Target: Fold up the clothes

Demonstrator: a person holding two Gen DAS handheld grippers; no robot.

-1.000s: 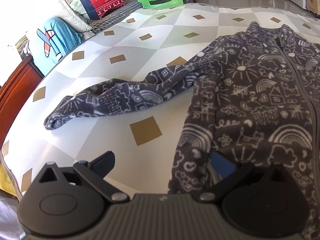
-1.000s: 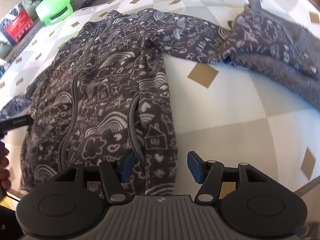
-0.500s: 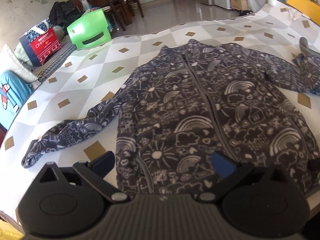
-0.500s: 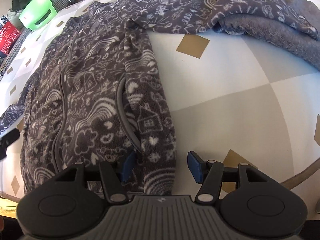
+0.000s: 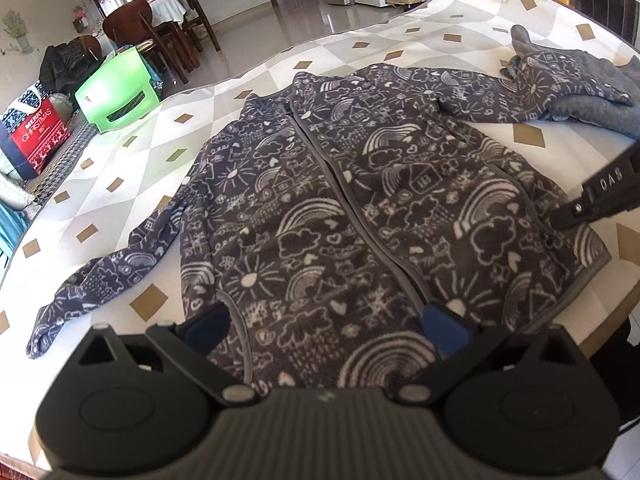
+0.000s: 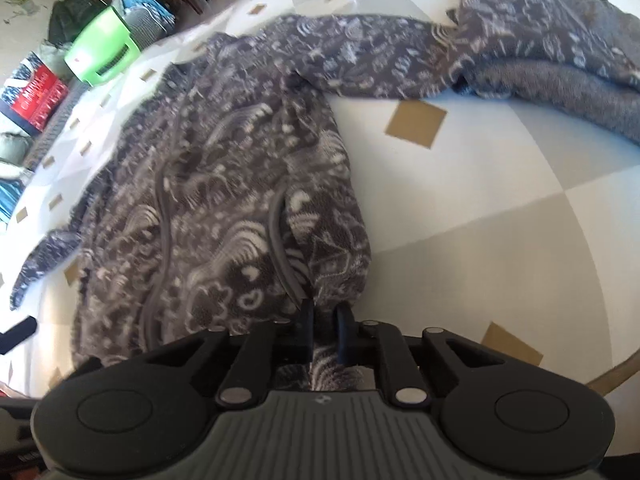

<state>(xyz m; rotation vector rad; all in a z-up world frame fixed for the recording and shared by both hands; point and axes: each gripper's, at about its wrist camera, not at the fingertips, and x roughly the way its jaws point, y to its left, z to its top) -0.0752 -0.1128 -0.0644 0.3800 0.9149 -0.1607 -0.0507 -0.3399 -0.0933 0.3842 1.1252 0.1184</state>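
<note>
The patterned fleece jacket (image 5: 360, 208) lies front-up and zipped on the table (image 5: 224, 92), its hem along the near edge, one sleeve (image 5: 100, 280) trailing toward the near left corner and the other reaching to the right edge, where its cuff rests on a folded grey garment (image 6: 560, 84). Spread flat like this, it is laid out for a first fold, which does not look begun.

The right claw (image 6: 323, 330) points steeply down at the hem's right corner. Its jaws have just been closing and now pinch a fold of fleece beside the pocket seam, probably to lift that side across the body. In the left wrist view its dark finger shows over the jacket's right side.

The left claw (image 5: 326, 328) hangs above the hem's left half, tilted downward, jaws spread wide and holding nothing, fabric visible between them but apart from the blue pads (image 5: 444, 326). It seems placed to take the opposite hem corner.
</note>
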